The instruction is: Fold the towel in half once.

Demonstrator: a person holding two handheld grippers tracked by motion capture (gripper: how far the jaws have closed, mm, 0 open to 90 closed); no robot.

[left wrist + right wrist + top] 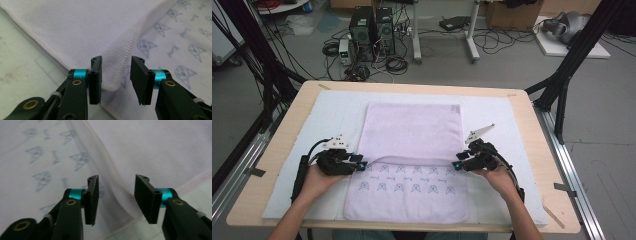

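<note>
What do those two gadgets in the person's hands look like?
Both the left gripper and the right gripper are black, each with two flat black jaws, turquoise collars and brass rivets. A pale three-cornered plate tops each one, and a black cable trails back along each bare forearm.

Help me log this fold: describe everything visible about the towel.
The towel is pale lilac terry-like cloth with stitched hems, lying flat on the white mat. Its far part is folded toward the person, leaving a near band printed with small blue cat faces. Each folded corner sits between an open claw, left and right.
</note>
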